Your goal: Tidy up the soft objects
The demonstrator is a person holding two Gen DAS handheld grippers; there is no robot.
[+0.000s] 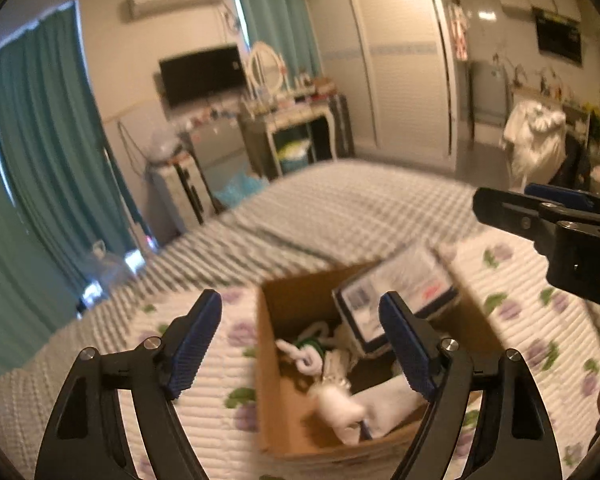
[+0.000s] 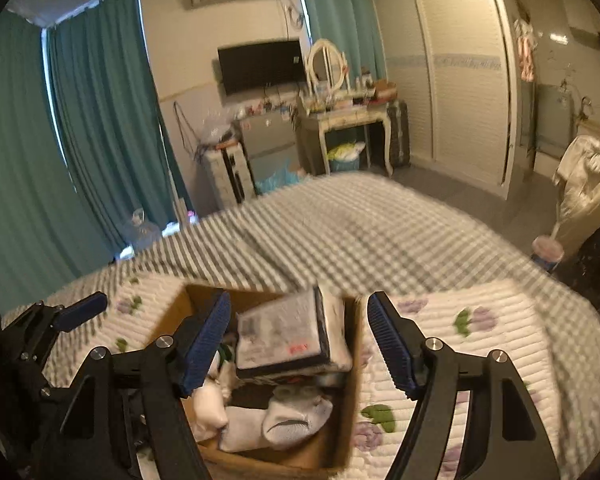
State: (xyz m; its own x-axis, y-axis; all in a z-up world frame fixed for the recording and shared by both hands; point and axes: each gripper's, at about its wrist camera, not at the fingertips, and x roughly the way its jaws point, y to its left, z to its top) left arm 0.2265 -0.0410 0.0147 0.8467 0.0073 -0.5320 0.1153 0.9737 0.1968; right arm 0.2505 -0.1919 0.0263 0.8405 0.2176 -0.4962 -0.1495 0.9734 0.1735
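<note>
An open cardboard box (image 1: pixel 276 360) (image 2: pixel 352 380) sits on a white floral quilt on the bed. It holds a plastic-wrapped packet (image 1: pixel 396 300) (image 2: pixel 292 336), a white plush toy (image 1: pixel 336 404) (image 2: pixel 296 420) and other white soft items. My left gripper (image 1: pixel 300 344) is open and empty above the box. My right gripper (image 2: pixel 298 344) is open and empty above the box too. The right gripper also shows in the left wrist view (image 1: pixel 548 216), and the left gripper at the left edge of the right wrist view (image 2: pixel 60 320).
The floral quilt (image 2: pixel 480 332) lies over a grey checked bedspread (image 1: pixel 340 208). Beyond the bed stand teal curtains (image 2: pixel 100 120), a dressing table with mirror (image 2: pixel 340 112), a wall TV (image 2: pixel 260 64), a wardrobe (image 2: pixel 452 80) and hanging clothes (image 2: pixel 584 184).
</note>
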